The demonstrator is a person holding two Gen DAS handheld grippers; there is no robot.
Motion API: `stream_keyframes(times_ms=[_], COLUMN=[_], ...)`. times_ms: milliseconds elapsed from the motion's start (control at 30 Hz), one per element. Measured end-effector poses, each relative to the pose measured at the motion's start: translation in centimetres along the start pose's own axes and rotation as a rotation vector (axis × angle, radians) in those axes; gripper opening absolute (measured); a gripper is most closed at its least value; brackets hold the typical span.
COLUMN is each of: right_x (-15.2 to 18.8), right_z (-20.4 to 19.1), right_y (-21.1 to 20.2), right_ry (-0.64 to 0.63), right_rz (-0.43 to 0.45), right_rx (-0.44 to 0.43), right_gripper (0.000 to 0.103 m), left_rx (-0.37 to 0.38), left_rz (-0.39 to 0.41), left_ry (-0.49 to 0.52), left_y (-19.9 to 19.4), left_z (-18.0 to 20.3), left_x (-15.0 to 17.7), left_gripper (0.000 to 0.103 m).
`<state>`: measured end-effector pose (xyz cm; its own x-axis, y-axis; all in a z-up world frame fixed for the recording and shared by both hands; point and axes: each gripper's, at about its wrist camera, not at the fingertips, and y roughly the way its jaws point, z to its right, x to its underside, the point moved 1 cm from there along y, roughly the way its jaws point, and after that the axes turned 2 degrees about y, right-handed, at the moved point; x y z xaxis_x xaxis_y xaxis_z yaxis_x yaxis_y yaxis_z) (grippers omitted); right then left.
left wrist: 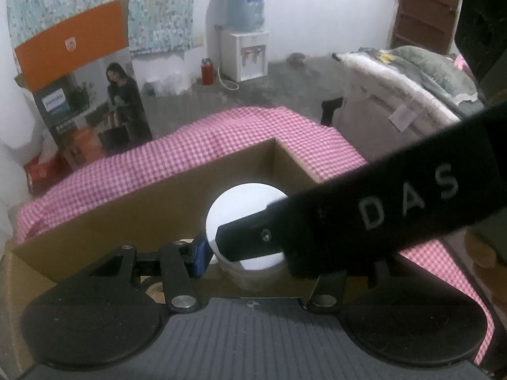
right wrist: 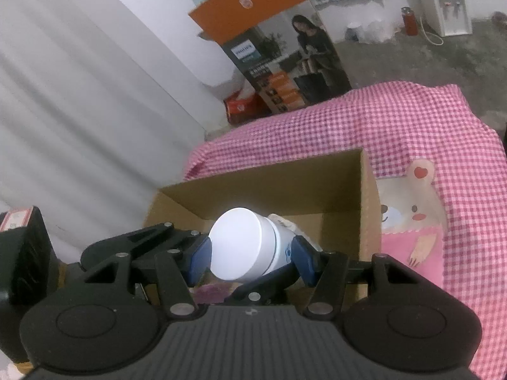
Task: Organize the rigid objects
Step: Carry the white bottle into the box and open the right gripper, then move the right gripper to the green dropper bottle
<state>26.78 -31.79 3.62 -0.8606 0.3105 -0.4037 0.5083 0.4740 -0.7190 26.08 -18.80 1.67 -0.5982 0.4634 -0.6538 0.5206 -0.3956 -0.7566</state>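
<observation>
2 blue pads (right wrist: pixel 202 261) of right gripper (right wrist: pixel 250 258) pinching white jar (right wrist: pixel 244 243) over cardboard box (right wrist: pixel 367 196) — left gripper (left wrist: pixel 240 253) (half-hidden) unclear.

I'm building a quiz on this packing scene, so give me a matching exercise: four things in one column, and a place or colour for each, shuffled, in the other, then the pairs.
Things:
1. white jar
2. cardboard box
3. checked cloth
4. red bottle

Places or colours:
A. pink and white, spread under the box
B. on the floor beside the water dispenser
C. between the blue pads of the right gripper, held over the box
D. brown, open at the top

Pairs: 1-C, 2-D, 3-A, 4-B
</observation>
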Motion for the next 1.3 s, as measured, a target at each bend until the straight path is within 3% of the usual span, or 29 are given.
stream_keyframes(times_ms=[300,533,633,700,967,1133,1300], right_x=[-0.4,-0.5,-0.3,0.1,3.7,7.6,11.4], right_z=[-0.1,-0.1,-0.4,-0.9,-4.8,-7.7,-10.6], right_y=[2.2,1.3,-0.3,-1.7,-8.1,-11.1,-11.3], right_ry=[-0.064,-0.064,-0.064,-0.071,-0.133,-0.161,-0.170], right_rz=[-0.040,-0.001,0.042,0.078,0.218,0.270,0.246], right_rx=[0.081,0.090,0.089,0.092,0.067,-0.018,-0.113], right_gripper=[0.060,0.060,0.062,0.068,0.077,0.078,0.078], left_rx=[0.026,0.015,0.006,0.003,-0.031,-0.088,-0.209], left_rz=[-0.029,-0.010,0.012,0.033,0.129,0.206,0.243], left_ry=[-0.016,-0.015,-0.009,-0.015,-0.048,-0.123,-0.222], left_y=[1.3,0.2,-1.2,-2.7,-11.0,-17.4,-21.7], left_z=[0.0,-0.1,-0.2,-0.2,-0.9,-2.2,-4.4], left_x=[0.1,0.1,0.2,0.5,3.5,8.0,13.7], left_gripper=[0.056,0.074,0.075,0.078,0.083,0.086,0.086])
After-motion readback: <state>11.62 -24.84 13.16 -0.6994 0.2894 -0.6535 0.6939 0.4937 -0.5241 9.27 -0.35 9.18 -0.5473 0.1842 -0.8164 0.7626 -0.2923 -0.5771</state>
